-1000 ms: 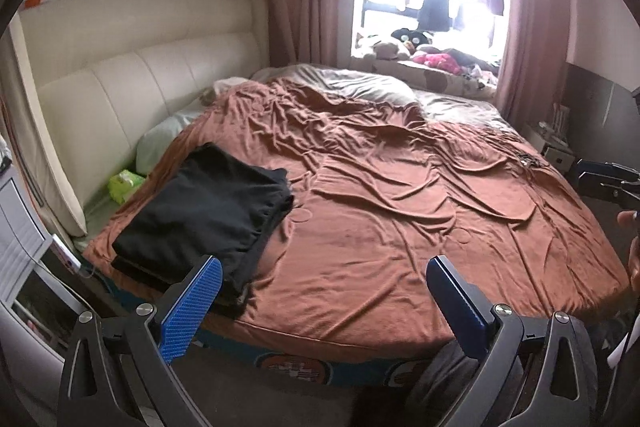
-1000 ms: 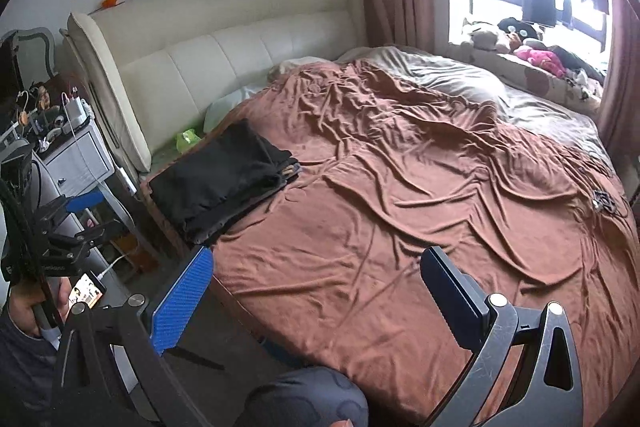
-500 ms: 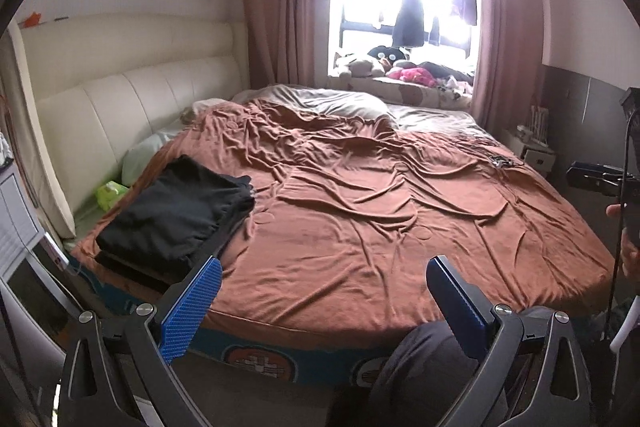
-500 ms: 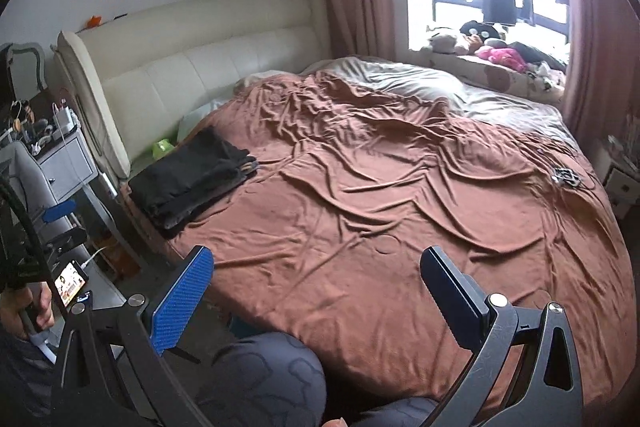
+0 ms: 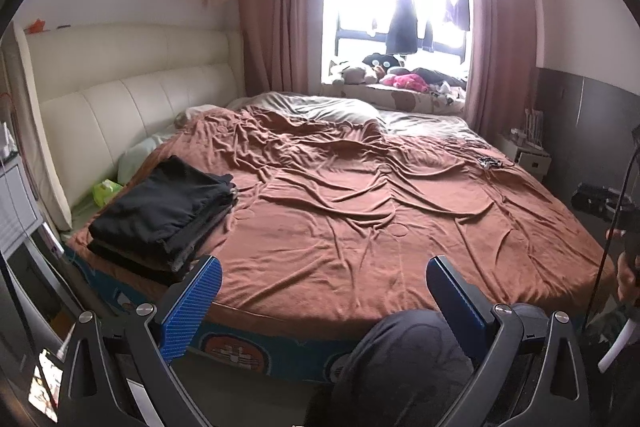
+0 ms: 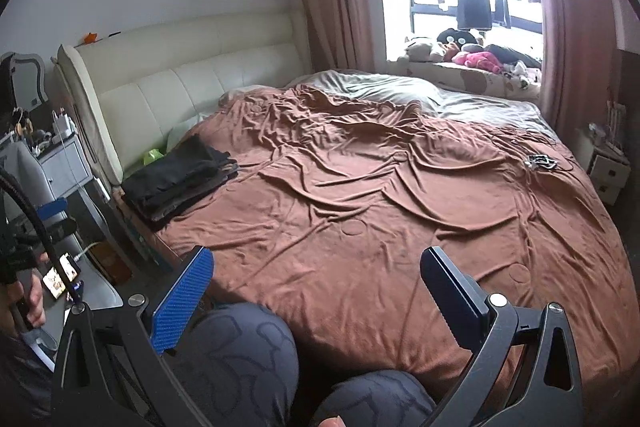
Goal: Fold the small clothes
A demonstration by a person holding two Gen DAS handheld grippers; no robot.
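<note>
A stack of folded dark clothes (image 5: 164, 211) lies on the left near corner of the bed (image 5: 360, 219), on its brown sheet; it also shows in the right wrist view (image 6: 180, 183). My left gripper (image 5: 324, 291) is open and empty, held back from the bed's near edge, to the right of the stack. My right gripper (image 6: 316, 283) is open and empty, over the person's knees (image 6: 240, 359), well away from the stack.
A cream headboard (image 5: 120, 99) runs along the left. A green packet (image 5: 105, 189) lies by the pillow. A bedside table (image 6: 60, 163) with small items stands left. Cables (image 6: 540, 161) lie on the far right of the sheet. Plush toys (image 5: 400, 77) line the window sill.
Both grippers have drawn back and up from the bed. The stack of clothes looks smaller and farther. The person's knees have come into both views.
</note>
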